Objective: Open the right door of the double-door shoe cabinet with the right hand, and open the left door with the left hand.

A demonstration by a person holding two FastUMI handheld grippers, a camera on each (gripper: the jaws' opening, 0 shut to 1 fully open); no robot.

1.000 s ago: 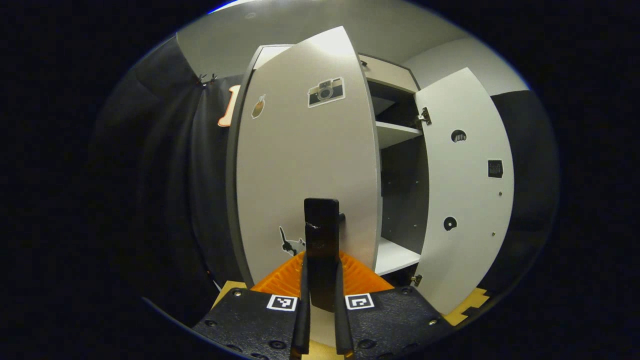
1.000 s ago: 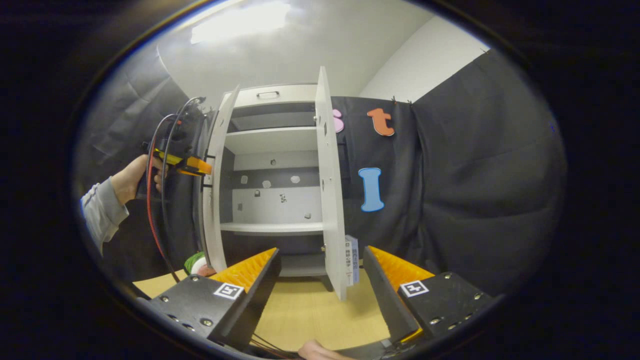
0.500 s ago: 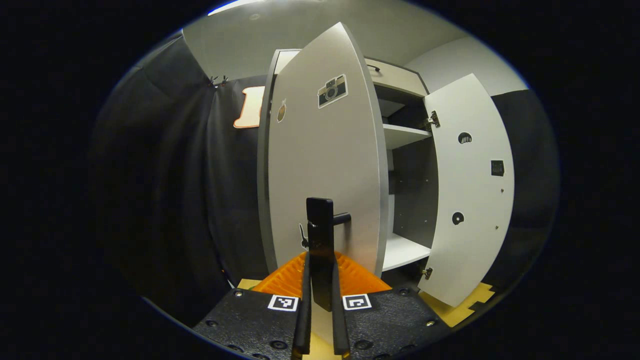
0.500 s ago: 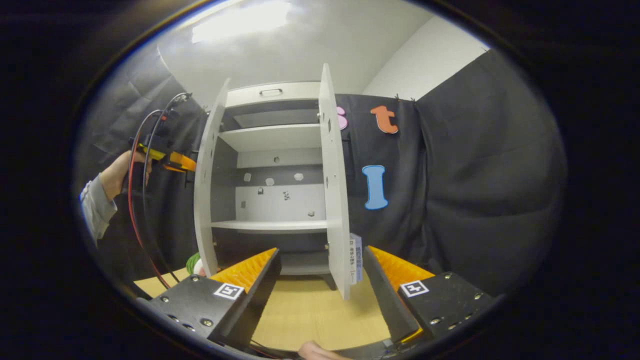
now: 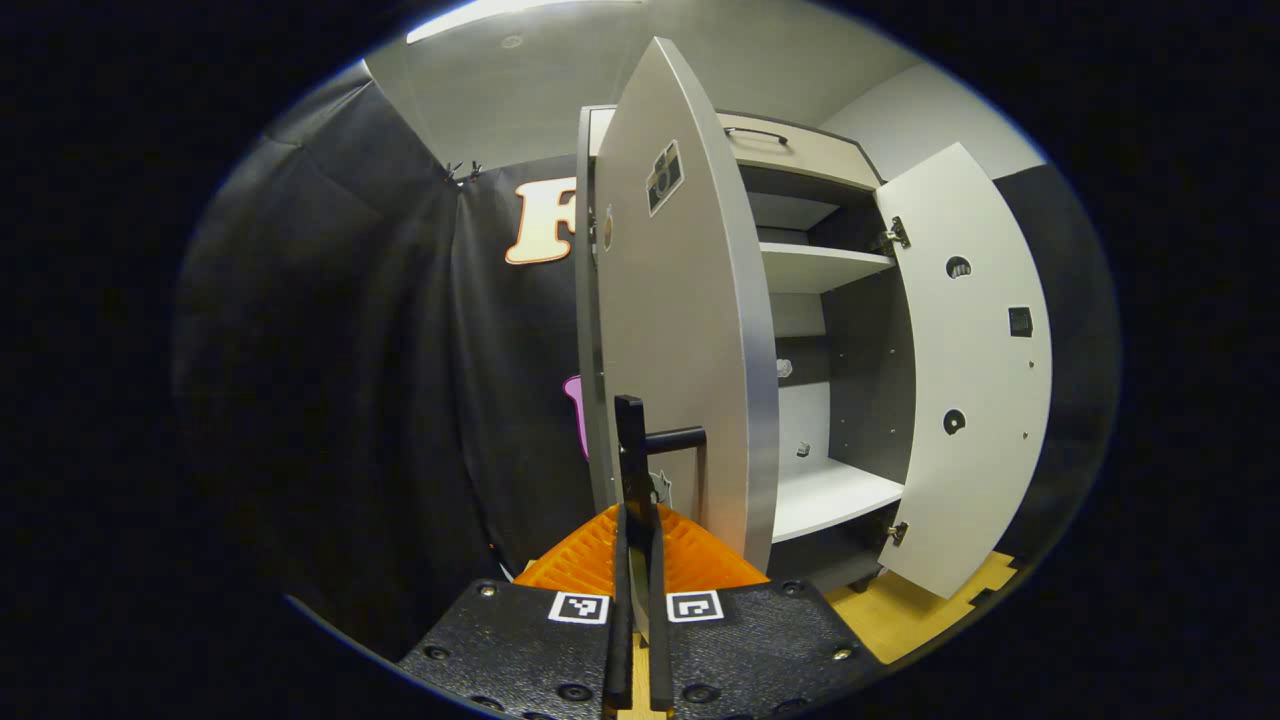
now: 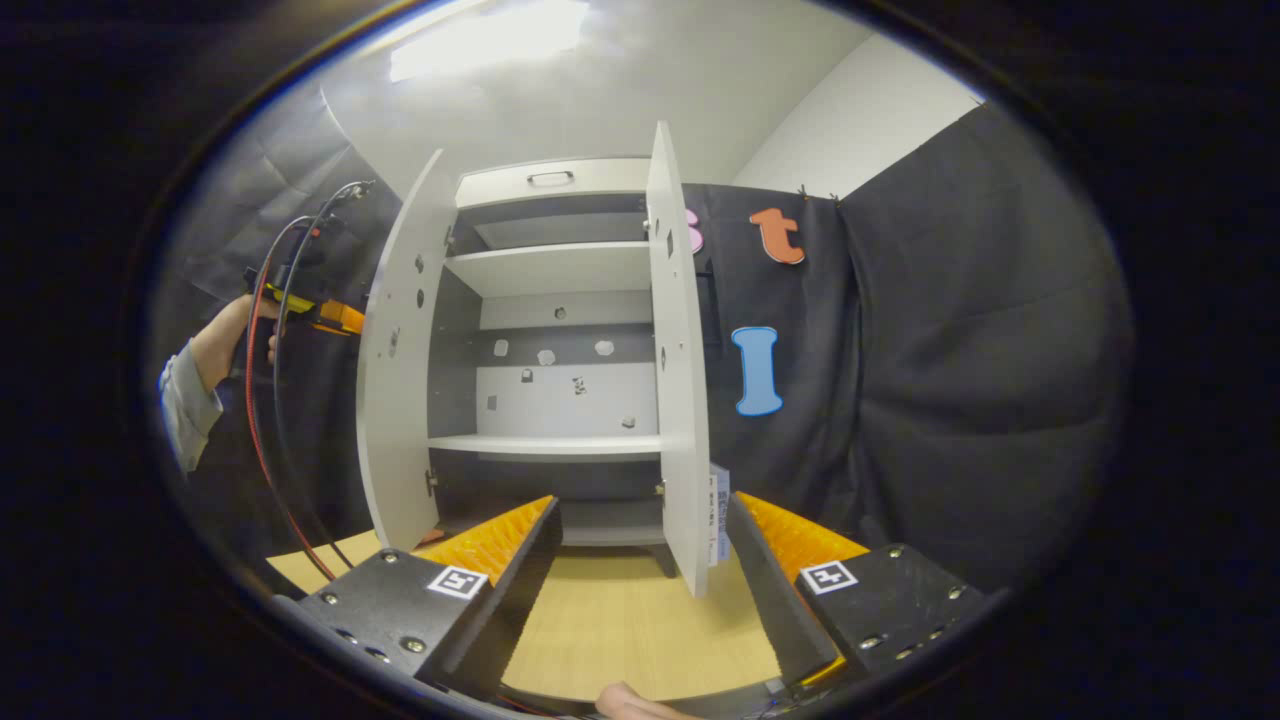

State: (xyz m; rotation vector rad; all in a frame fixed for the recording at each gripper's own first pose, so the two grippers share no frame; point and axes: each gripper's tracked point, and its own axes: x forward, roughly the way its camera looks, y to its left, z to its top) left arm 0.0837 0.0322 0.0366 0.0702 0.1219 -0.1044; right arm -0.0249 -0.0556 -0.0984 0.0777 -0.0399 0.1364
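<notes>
walls: black cloth (image 6: 950,330) | floor: light wood (image 6: 630,630) | ceiling: white, lit (image 6: 560,90)

The right gripper (image 6: 637,560), fingers spread wide, faces the white double-door shoe cabinet (image 6: 556,330), both doors swung open, bare shelves over a light wooden floor (image 6: 630,630).
</notes>
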